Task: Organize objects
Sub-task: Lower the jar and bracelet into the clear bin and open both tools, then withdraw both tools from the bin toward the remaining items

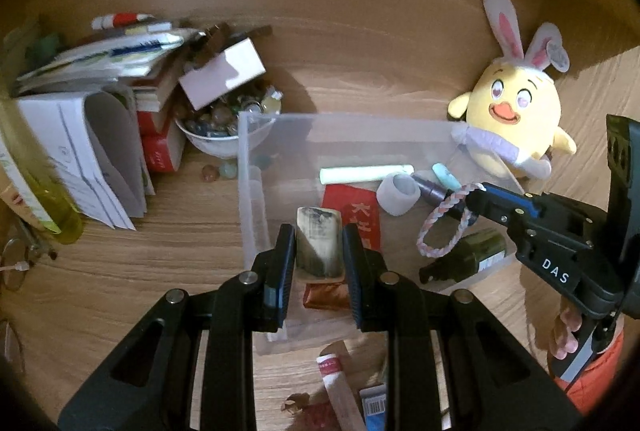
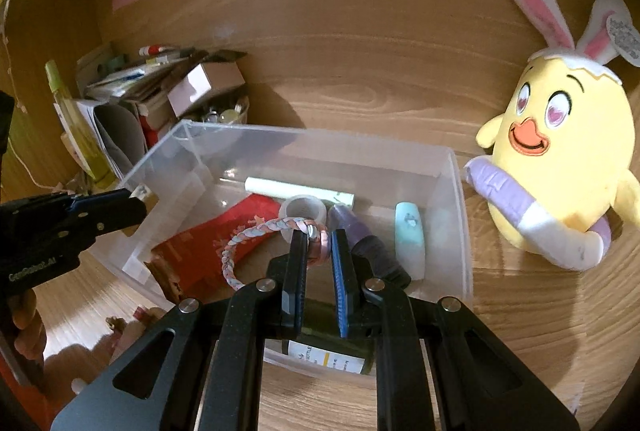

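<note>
In the left wrist view my left gripper [image 1: 319, 233] is shut on a small beige block with dark smudges [image 1: 319, 251], held over the near left part of a clear plastic bin [image 1: 250, 187]. My right gripper [image 2: 319, 237] is shut on the pink knot of a braided pastel cord loop [image 2: 248, 239], which hangs over the bin's [image 2: 320, 137] middle. Inside the bin lie a pale green stick [image 2: 296, 191], a red packet [image 2: 224, 235], a white ring [image 2: 304, 209], a purple-capped item [image 2: 360, 235], a mint case [image 2: 410, 235] and a dark green bottle [image 2: 332, 355].
A yellow plush chick with rabbit ears [image 2: 560, 151] leans on the wooden wall right of the bin. On the left are a bowl of marbles [image 1: 224, 127], stacked books and papers [image 1: 100, 103], a white box [image 1: 224, 71] and a yellow-green bottle [image 1: 52, 199]. Small packets [image 1: 340, 387] lie before the bin.
</note>
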Demonstrator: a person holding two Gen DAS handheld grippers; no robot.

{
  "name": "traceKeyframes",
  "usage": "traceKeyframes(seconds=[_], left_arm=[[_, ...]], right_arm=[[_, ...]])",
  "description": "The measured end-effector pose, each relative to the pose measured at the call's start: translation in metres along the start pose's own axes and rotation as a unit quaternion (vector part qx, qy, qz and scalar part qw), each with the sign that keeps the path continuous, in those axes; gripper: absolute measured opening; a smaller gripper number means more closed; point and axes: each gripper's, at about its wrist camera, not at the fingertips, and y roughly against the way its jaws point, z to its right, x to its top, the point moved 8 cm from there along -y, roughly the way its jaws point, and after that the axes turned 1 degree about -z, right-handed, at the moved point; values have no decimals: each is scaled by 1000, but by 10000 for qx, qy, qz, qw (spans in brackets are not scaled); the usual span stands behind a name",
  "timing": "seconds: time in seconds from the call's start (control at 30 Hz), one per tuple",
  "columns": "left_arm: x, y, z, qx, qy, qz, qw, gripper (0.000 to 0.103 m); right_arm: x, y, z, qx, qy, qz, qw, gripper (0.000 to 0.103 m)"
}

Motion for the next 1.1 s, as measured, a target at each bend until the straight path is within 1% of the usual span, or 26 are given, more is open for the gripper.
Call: traceKeyframes(seconds=[0.07,0.33,0.43,0.47,0.5,0.53,0.57,0.6,0.7,0.73,0.77,0.87,0.9,0.97,1.1], left_arm=[[0,-1,2,86,-105,16,9999,24],[1,-3,6,61,-175,-27,9998,24],[2,-1,7,67,-174,-17,9998,24],[3,0,7,69,-171,-6,9998,27],[3,3,8,60,-168,13,9998,29],[4,5,8,56,-165,36,9998,33],[5,9,9,63,-160,74,9998,37],[6,13,9,71,-160,123,9998,39],[7,25,10,76,-185,244,9995,47],[7,30,10,92,-193,294,9993,53],[7,36,10,122,-209,370,9990,59],[7,51,11,186,-277,508,9982,66],[6,55,12,213,-299,542,9979,67],[4,62,12,243,-328,586,9974,70],[-5,73,10,271,-332,602,9973,73]], right_arm=[[-1,-1,0,3,10,-27,10000,11],[-5,-7,-3,68,2,-202,9998,11],[-6,-6,-4,87,1,-248,9997,14],[-6,-5,-4,80,5,-236,9997,17],[-5,-2,-4,57,14,-201,9998,23],[-5,-1,-4,41,18,-174,9998,27],[-3,3,-4,21,25,-122,9999,35],[-2,6,-5,-5,40,-60,10000,42],[2,19,-8,-83,108,102,9999,49],[3,21,-9,-80,122,132,9998,50],[3,26,-11,-73,140,175,9997,54],[2,38,-15,-91,197,318,9993,64],[2,42,-17,-97,222,362,9991,67],[0,49,-21,-85,266,416,9987,69],[-6,59,-28,1,321,469,9984,70]])
